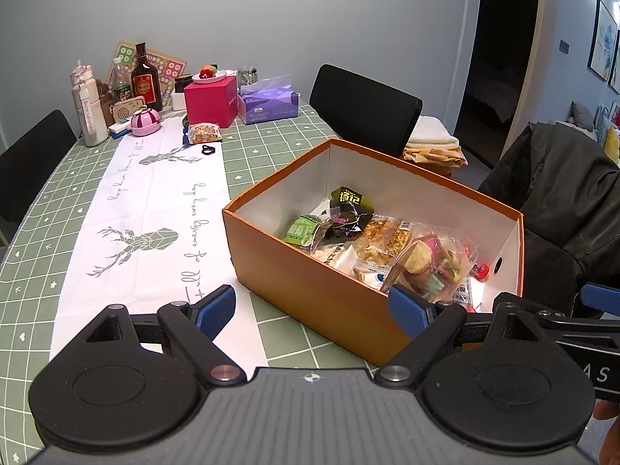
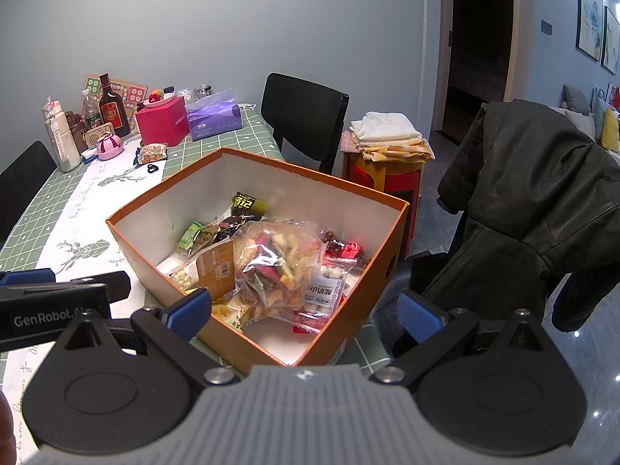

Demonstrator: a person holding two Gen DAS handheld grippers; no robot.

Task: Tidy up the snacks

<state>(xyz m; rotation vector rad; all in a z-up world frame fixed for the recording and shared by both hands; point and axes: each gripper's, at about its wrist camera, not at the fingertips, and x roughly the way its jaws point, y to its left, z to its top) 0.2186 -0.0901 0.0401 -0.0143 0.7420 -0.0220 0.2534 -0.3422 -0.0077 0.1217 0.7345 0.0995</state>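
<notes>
Left wrist: fingers [image 1: 312,308] spread wide beside box [image 1: 310,302].

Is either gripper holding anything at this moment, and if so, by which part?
Nothing is held. The left gripper and right gripper are both open and empty near the orange box; the snacks lie inside it.

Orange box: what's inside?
The orange box holds a pile of snack packets: a clear bag of mixed chips on top, a black-and-yellow packet at the back, a green one and red candies. Whatever lies under the pile is covered.
</notes>
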